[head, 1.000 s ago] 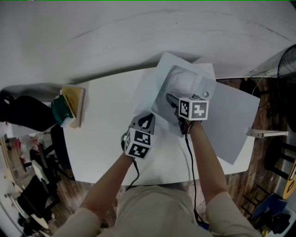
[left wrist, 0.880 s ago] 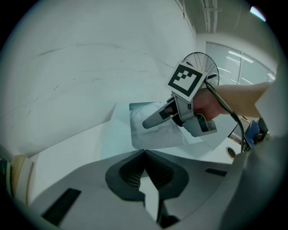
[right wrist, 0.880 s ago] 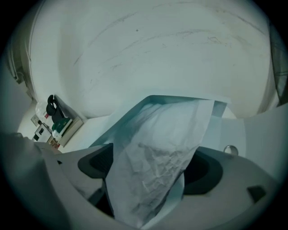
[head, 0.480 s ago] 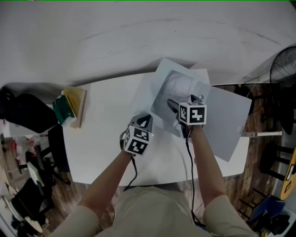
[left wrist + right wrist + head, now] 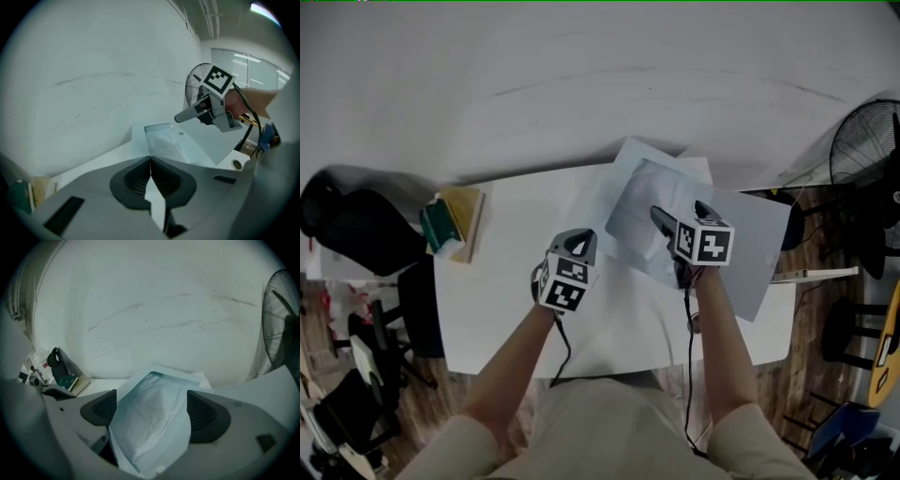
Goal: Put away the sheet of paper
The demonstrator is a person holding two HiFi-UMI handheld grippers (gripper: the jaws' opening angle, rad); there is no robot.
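Note:
A crumpled white sheet of paper inside a clear plastic sleeve [image 5: 649,208] lies on the white table [image 5: 506,281], over a larger grey cover [image 5: 750,248]. My right gripper [image 5: 681,217] hovers at the sleeve's near edge. In the right gripper view the sleeve [image 5: 150,380] lies between the wide-open jaws of the right gripper [image 5: 152,412], and neither pad presses on it. My left gripper [image 5: 579,242] is left of the sleeve, above bare table. In the left gripper view the left gripper [image 5: 150,164] is shut on nothing, and the sleeve [image 5: 164,143] and the right gripper [image 5: 199,110] lie ahead of it.
A stack of books [image 5: 455,223] sits at the table's left end, beside a black bag [image 5: 347,225]. A standing fan [image 5: 867,150] is off the table's right side. A pale wall [image 5: 600,75] runs right behind the table.
The right gripper's jaws have spread wider over the sleeve. The left gripper has drifted a little left, away from the sleeve. The sleeve has stayed flat on the table.

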